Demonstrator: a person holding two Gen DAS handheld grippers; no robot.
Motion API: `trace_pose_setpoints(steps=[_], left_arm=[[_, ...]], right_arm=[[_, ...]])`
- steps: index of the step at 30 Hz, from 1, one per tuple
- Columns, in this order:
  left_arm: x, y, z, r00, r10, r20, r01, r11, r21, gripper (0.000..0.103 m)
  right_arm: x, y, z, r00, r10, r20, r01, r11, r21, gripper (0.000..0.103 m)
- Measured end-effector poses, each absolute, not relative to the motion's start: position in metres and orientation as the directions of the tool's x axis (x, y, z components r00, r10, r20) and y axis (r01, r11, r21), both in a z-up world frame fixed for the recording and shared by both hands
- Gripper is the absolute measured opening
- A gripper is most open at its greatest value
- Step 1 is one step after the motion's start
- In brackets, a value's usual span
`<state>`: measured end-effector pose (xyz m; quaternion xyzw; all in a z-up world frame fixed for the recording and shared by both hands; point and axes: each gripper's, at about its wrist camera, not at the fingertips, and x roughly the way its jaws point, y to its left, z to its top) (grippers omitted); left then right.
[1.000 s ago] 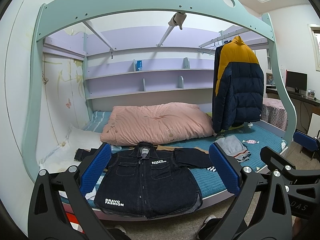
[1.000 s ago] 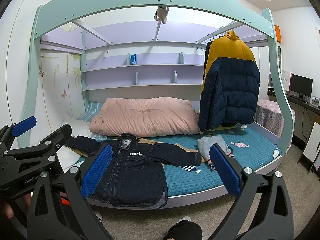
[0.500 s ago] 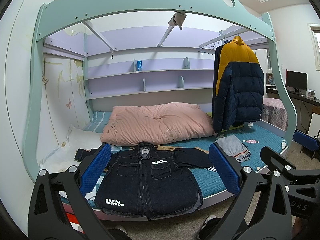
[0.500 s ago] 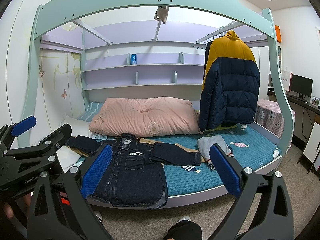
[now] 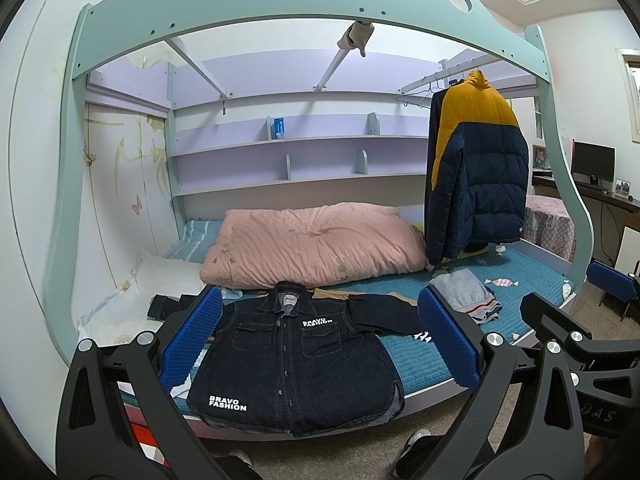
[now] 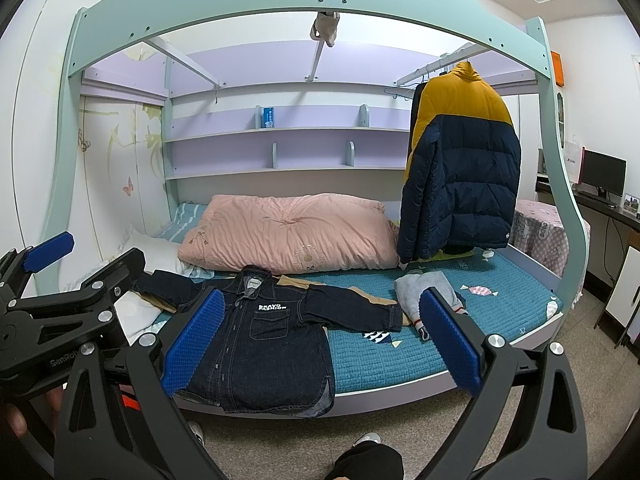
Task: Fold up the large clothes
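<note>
A dark denim jacket (image 5: 296,364) lies spread flat, front up, across the near edge of the teal mattress (image 5: 420,356), its hem hanging slightly over the bed's edge and both sleeves stretched outward — white "BRAVO FASHION" lettering shows on the chest and near the hem. The left gripper (image 5: 320,344) hovers in front of the bed with its blue-padded fingers (image 5: 192,340) spread wide, nothing between them, framing the jacket from a distance. The right gripper (image 6: 320,340) is likewise held off the bed, fingers (image 6: 450,342) wide apart and empty; in its view the left gripper's black frame sits at the left edge. Behind the jacket collar a pink duvet (image 5: 316,244) is bunched against the back of the bed, and a small grey folded garment (image 5: 466,292) rests on the mattress just beyond the jacket's right-hand sleeve as seen. A navy and yellow puffer coat (image 5: 476,180) hangs from a rail at the bed's right end — clear of the mattress surface. A monitor (image 6: 602,176) stands on a desk at far right.
</note>
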<state>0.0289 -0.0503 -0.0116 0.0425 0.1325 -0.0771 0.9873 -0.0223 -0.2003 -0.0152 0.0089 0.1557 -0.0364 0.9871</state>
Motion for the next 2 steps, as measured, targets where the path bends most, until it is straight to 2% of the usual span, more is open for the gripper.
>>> trace_pose_setpoints(steps=[2], left_arm=[[0.0326,-0.0456,-0.0167,0.952,-0.139,-0.272,0.163,0.985,0.065,0.098]], right_arm=[[-0.0219,-0.2001,-0.0163,0.948,-0.069,-0.310,0.075,0.997,0.008,0.095]])
